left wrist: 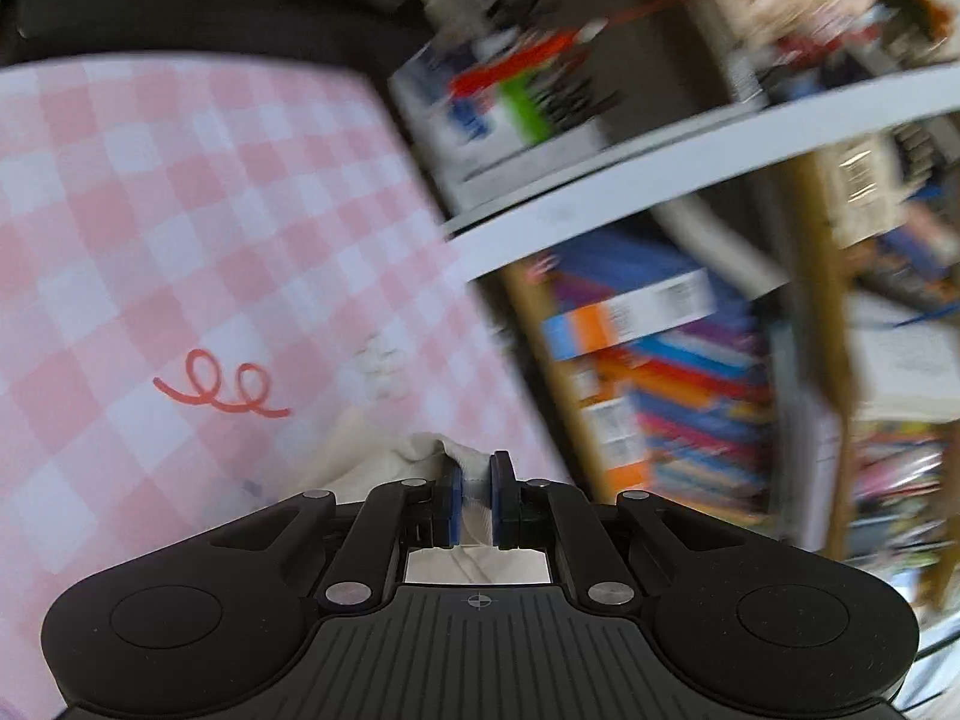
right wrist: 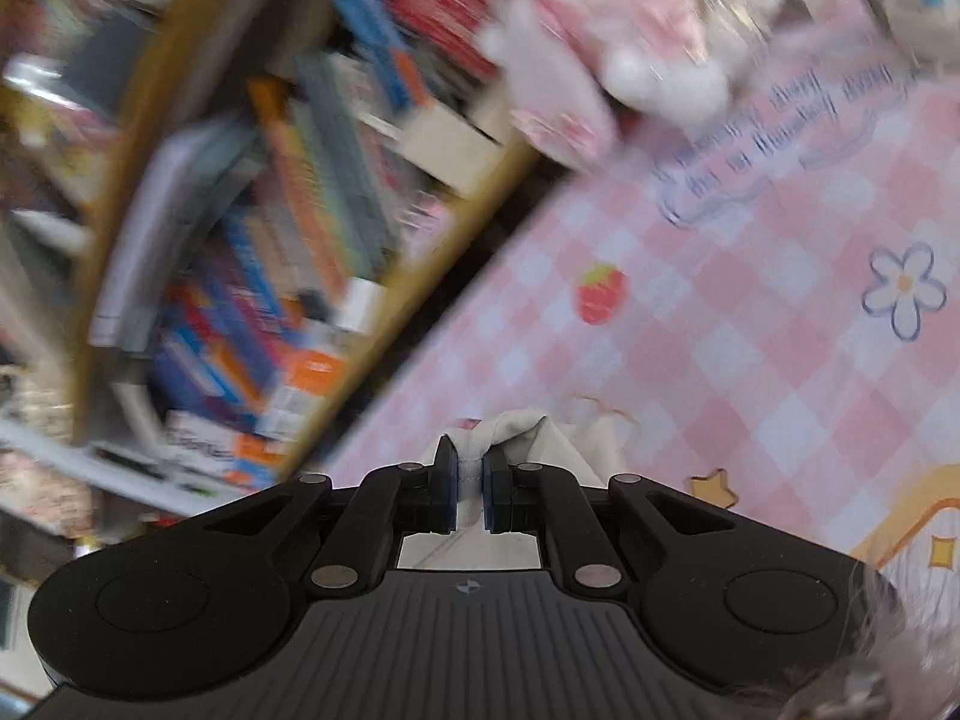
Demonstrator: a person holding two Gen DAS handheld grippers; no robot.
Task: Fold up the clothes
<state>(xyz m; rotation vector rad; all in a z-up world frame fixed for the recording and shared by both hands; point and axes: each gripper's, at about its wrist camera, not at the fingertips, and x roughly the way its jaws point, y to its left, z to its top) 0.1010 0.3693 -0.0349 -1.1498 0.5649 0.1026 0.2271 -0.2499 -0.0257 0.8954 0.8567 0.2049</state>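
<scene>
Both grippers carry a cream garment over a pink checked cloth

The pink-and-white checked printed cloth (left wrist: 180,228) spreads wide beneath, with a blurred wooden bookshelf of coloured books (right wrist: 252,252) beyond its far edge. The cream-white fabric garment (right wrist: 540,432) hangs just above the cloth, near its bookshelf side. The left gripper (left wrist: 474,498) and right gripper (right wrist: 467,489) each have jaws narrowed onto a pinched fold of it, likely holding two points so an edge can be laid flat.
</scene>
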